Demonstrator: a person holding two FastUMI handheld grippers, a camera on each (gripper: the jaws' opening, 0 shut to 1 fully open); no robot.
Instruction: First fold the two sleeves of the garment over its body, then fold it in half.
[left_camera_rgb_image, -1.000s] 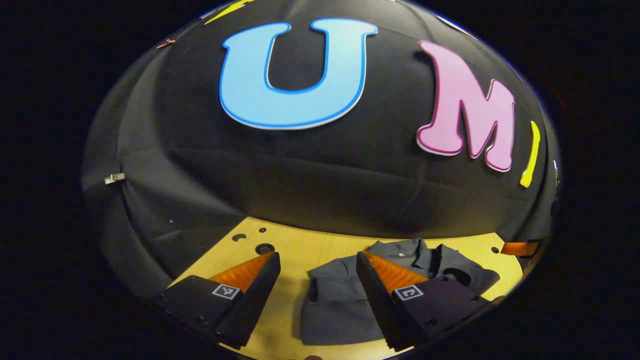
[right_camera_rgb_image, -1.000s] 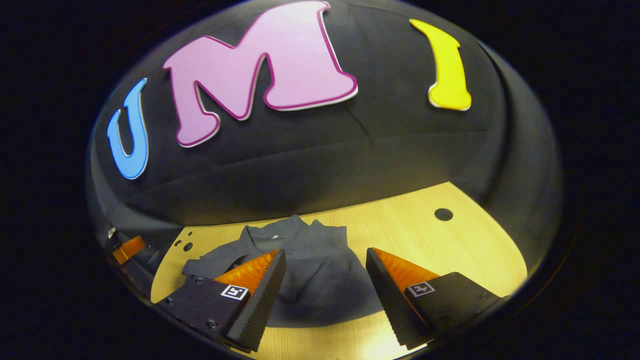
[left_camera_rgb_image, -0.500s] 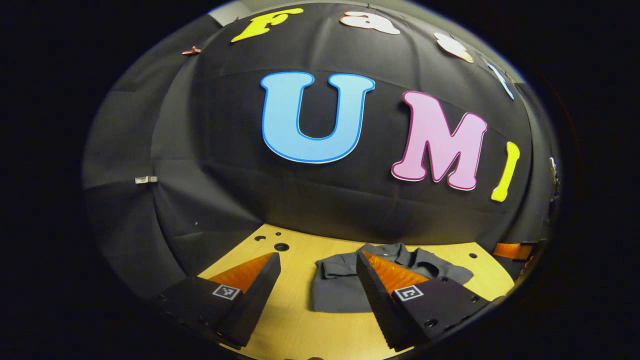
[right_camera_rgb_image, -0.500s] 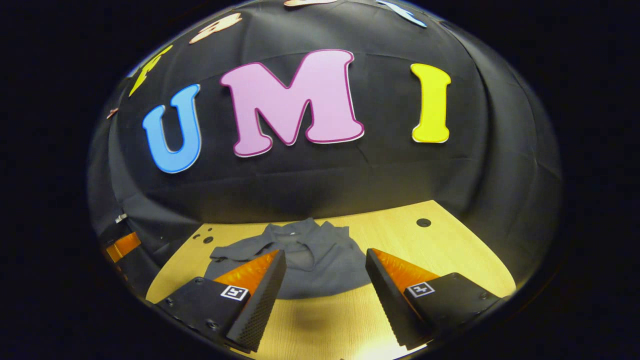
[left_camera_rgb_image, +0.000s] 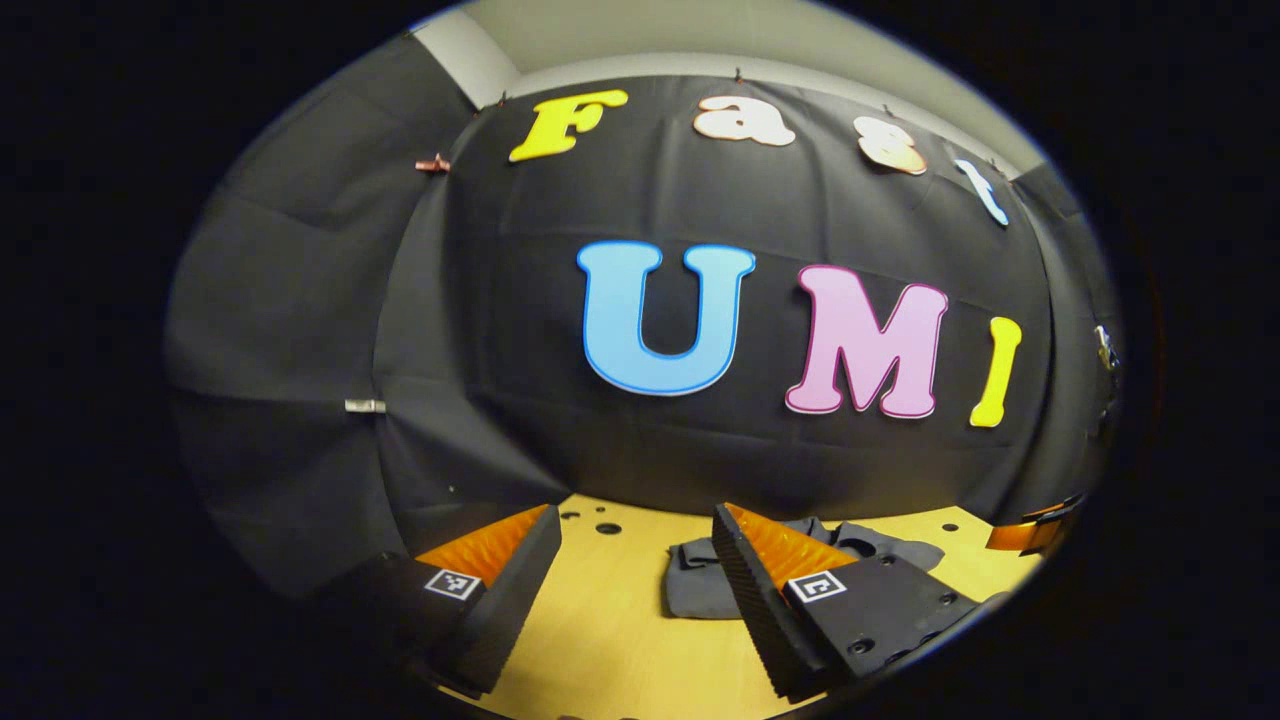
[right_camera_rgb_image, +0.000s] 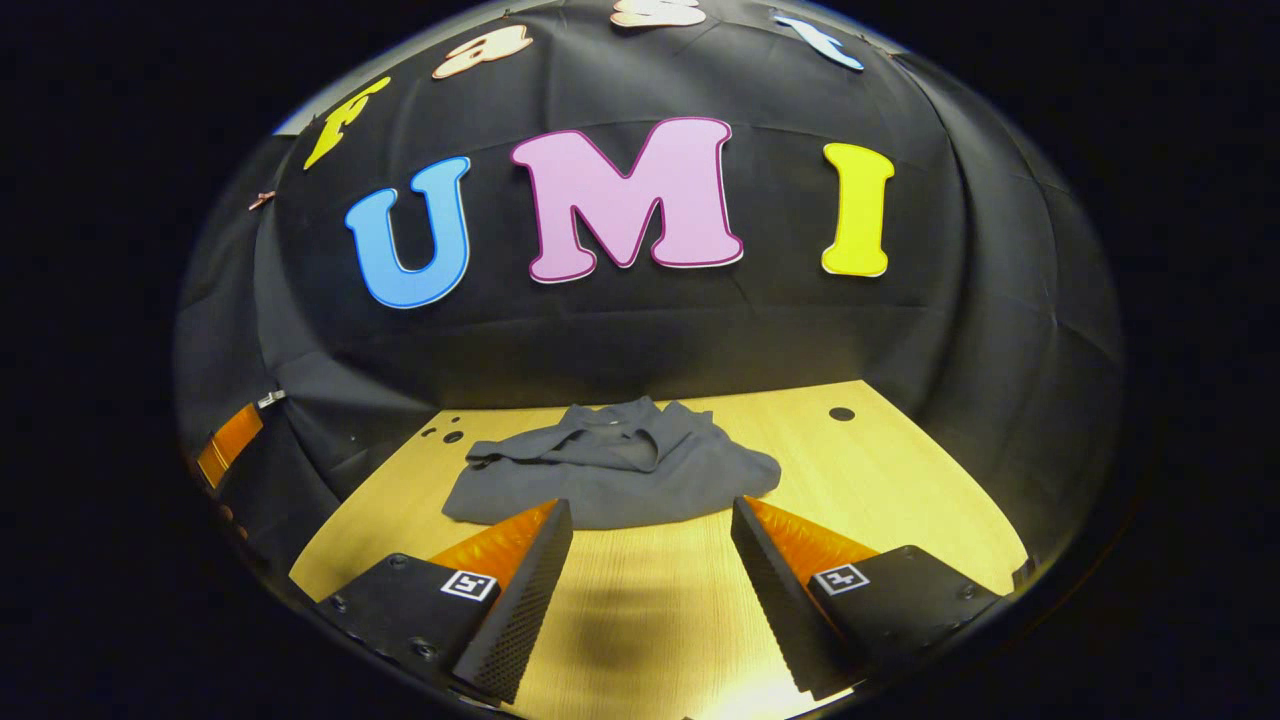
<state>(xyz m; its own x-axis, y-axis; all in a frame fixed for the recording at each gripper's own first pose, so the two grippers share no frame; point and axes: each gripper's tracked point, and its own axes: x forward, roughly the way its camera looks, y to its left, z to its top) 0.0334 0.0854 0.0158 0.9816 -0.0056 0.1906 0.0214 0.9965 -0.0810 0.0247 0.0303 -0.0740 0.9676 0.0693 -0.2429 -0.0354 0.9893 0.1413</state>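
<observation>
So the dark grey collared shirt (right_camera_rgb_image: 615, 470) is sitting folded up in a compact bundle on the light wooden surface (right_camera_rgb_image: 900, 480), toward the back near the black cloth wall (right_camera_rgb_image: 640, 340), with its collar facing the wall and the fold edge facing the camera. In the right gripper view the right gripper (right_camera_rgb_image: 650, 575) is hovering over bare wood just in front of the shirt, fingers (right_camera_rgb_image: 520, 600) spread wide apart and gripping nothing, and the gap between them is showing plain wood grain with a soft shadow on it. The shirt is looking a bit rumpled on its right end, where the fabric is bulging out past the rest of the bundle. In the left gripper view the left gripper (left_camera_rgb_image: 635, 590) is also hanging open with nothing between its fingers (left_camera_rgb_image: 760, 600), and its right-hand finger is standing right in front of the shirt (left_camera_rgb_image: 700, 580), covering the middle of it so the cloth is peeking out on either side. There are a few small dark round holes (left_camera_rgb_image: 607, 527) in the surface near the back left corner, plus a single hole (right_camera_rgb_image: 841, 413) off to the right of the shirt in the right gripper view. A small metal clip (left_camera_rgb_image: 364, 405) is pinning the cloth wall on the left, and a strip of pale ceiling (left_camera_rgb_image: 720, 40) is showing above the cloth. The other gripper is poking in at the far edge of each view, at the right edge (left_camera_rgb_image: 1030, 530) in the left one and at the left edge (right_camera_rgb_image: 230, 440) in the right one.
</observation>
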